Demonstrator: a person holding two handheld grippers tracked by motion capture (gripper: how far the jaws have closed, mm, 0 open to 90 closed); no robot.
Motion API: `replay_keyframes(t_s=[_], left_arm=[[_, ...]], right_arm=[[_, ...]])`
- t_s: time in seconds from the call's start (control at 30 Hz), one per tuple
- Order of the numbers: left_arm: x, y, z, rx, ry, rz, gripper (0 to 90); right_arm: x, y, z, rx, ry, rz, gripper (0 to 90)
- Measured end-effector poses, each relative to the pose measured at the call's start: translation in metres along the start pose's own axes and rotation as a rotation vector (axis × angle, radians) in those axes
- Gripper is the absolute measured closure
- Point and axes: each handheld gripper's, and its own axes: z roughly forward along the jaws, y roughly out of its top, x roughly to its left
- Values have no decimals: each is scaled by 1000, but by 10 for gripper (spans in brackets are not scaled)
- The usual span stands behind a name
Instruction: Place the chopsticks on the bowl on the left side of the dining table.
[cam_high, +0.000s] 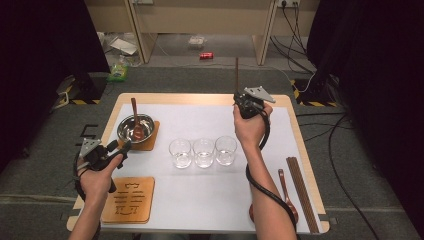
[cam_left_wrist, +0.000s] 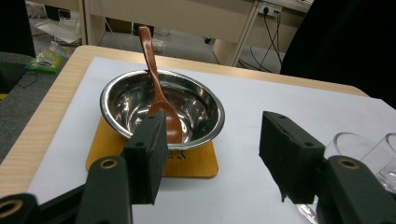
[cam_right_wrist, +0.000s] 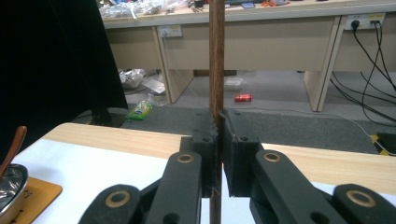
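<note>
Right gripper view: right gripper (cam_right_wrist: 218, 140) is clenched on a thin, stiff wooden chopstick (cam_right_wrist: 216, 56), held upright beyond the three glasses (cam_high: 203, 151). Light but slippery, so pinch mid-shaft. Left gripper (cam_left_wrist: 212, 154) hangs released.

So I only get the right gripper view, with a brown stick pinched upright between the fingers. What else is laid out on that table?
Observer: Three clear glasses stand in a row in the middle of the table.
Operator: And is the other hand busy?
Observer: The left gripper hangs beside the steel bowl with its fingers apart and nothing between them.
Operator: Are there more sticks like mine?
Observer: Yes, several long dark sticks lie along the table's right edge, next to a brown spoon.
</note>
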Motion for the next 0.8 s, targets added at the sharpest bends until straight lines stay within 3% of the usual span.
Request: replay_keyframes(t_s=[0.8], left_arm=[[2,1,-1,-7,0,-5,416]], right_arm=[[16,2,10,-6,28,-6,847]])
